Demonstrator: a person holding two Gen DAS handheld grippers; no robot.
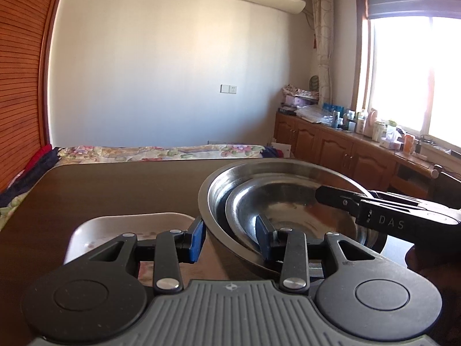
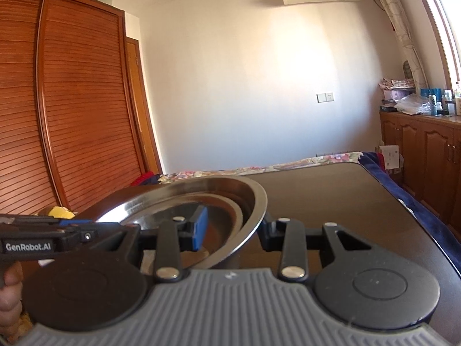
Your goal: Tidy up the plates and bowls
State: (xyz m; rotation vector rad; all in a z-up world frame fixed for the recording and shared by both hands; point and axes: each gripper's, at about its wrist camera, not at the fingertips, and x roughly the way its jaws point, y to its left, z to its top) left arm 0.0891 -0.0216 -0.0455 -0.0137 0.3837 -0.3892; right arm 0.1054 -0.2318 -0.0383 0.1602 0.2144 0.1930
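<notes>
- A large steel bowl (image 1: 219, 201) sits on the dark desk (image 1: 115, 190), with a smaller steel bowl (image 1: 288, 210) nested inside it, shifted toward the right side.
- The left claw (image 1: 230, 238) is spread wide and straddles the near wall of the large bowl: one blue pad (image 1: 197, 239) is outside the rim, the other is inside the bowls. Neither pad is clearly pressing on the metal.
- The right claw (image 2: 233, 230) is likewise spread across the opposite wall of the large bowl (image 2: 253, 201); its blue pad (image 2: 200, 227) is inside the bowl, and the other finger is outside, mostly hidden behind the rim.
- In the left wrist view, the right claw enters from the right, over the bowls' far rim.
- A rectangular steel tray (image 1: 129, 225) lies flat on the desk just left of the bowls, partly behind the left claw.
- A bed with a floral cover (image 1: 161, 151) lies beyond the desk.
</notes>
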